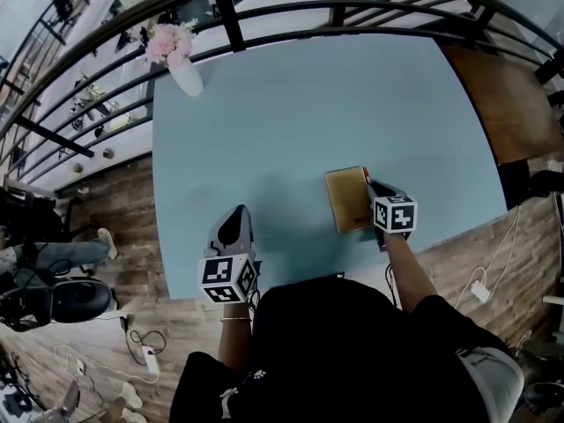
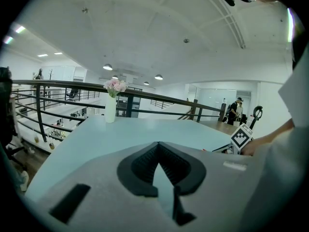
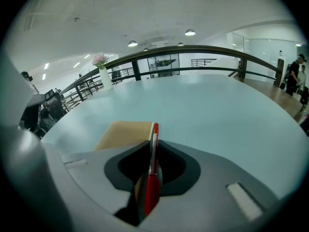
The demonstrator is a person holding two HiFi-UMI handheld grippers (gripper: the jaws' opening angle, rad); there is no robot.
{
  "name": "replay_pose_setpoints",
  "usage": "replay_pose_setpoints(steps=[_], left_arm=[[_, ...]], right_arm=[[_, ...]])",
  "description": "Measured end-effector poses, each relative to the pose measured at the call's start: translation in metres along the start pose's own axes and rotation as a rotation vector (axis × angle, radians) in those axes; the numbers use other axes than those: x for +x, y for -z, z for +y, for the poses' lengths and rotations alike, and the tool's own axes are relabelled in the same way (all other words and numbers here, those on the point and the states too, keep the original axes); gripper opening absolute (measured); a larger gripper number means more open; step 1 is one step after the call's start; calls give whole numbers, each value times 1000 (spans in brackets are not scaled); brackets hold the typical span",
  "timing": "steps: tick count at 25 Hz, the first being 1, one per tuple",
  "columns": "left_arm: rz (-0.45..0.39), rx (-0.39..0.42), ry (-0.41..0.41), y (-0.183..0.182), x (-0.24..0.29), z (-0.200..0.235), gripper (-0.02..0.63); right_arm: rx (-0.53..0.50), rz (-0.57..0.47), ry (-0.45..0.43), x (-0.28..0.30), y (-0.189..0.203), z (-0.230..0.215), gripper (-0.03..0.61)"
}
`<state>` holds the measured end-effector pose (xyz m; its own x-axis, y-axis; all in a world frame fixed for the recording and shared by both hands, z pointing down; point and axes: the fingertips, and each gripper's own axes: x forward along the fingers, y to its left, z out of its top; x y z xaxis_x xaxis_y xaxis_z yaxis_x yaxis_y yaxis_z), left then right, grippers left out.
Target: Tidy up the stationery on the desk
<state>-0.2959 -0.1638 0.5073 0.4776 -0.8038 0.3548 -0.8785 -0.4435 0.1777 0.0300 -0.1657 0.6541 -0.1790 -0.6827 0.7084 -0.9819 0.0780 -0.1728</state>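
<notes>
A tan notebook lies flat near the front right of the light blue desk. My right gripper sits at its right edge, shut on a red pen that runs along the jaws, its tip beside the notebook. In the head view only a bit of the red pen shows past the notebook's far right corner. My left gripper hovers at the desk's front edge, shut with nothing in it, and it points across the desk. From there the right gripper's marker cube shows at right.
A white vase of pink flowers stands at the desk's far left corner. A dark metal railing runs behind the desk. A brown table adjoins on the right. Cables and a power strip lie on the wooden floor.
</notes>
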Motion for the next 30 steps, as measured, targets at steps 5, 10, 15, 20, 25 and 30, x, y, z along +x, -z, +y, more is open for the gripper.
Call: replay_pose_setpoints(steps=[5,10,15,20,25,30], left_arm=[[1,-1,4,0,-1,4,-3],[-13,6,12,-6,-6,5,-3],[-22,13,26,-11,-11,7,-3],[-26,15,54,-15,-8,9,-3],[-30,23,80,-16,-14,3,-3],[-38,25,97,-16,-19,1,-3]], right_arm=[[19,-40,4,-2,-5,0,60],[42,-125,9,-17,-18,6,8],[75,-217,-24,-37,-38,24,6],[84,-305,-76,-56,-61,49,6],[47,-358,-112,-80,-74,72,6],[25,-401,-131,-95,-82,87,6]])
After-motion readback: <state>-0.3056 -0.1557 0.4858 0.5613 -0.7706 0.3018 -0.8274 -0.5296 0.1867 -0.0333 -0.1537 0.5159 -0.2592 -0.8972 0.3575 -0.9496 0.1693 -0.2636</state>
